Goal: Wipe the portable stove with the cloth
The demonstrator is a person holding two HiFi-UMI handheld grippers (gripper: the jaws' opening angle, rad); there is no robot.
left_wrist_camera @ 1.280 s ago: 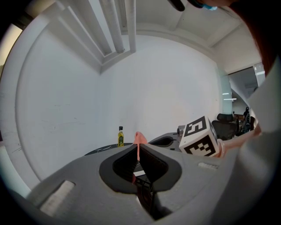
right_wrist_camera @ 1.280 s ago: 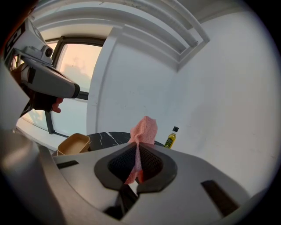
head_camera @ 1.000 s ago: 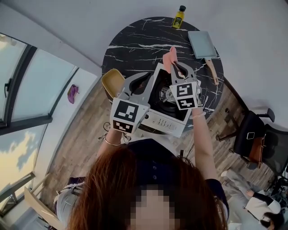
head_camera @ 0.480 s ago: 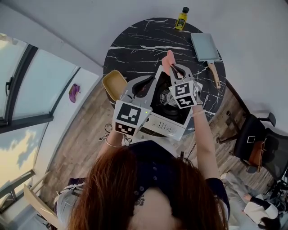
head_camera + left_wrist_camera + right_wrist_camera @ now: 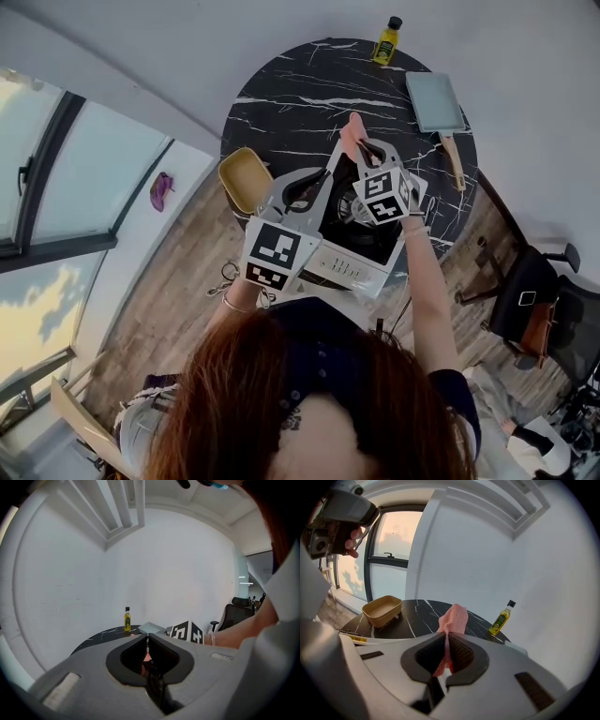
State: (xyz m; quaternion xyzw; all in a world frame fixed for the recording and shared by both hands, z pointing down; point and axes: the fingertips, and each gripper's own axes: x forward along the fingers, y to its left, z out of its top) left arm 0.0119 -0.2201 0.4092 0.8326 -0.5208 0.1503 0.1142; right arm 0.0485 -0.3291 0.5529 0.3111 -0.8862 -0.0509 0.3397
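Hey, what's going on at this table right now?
A person stands over a round black table with tongs in each hand. The right tongs are clamped on a pink cloth, held at the far edge of the portable stove. The left tongs are closed on nothing, raised over the stove's left side. Whether the cloth touches the stove isn't clear.

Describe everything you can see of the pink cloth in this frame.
The cloth is pink, with a fine, open mesh-like weave, and looks soft and thin. It is bunched into a narrow fold and pinched between the fingers of the right gripper, which is shut on it. One end stands up past the fingertips and a strip hangs down between the pads. In the head view it sits at the far edge of the portable stove, above the black marble table. Whether it touches the stove cannot be told.
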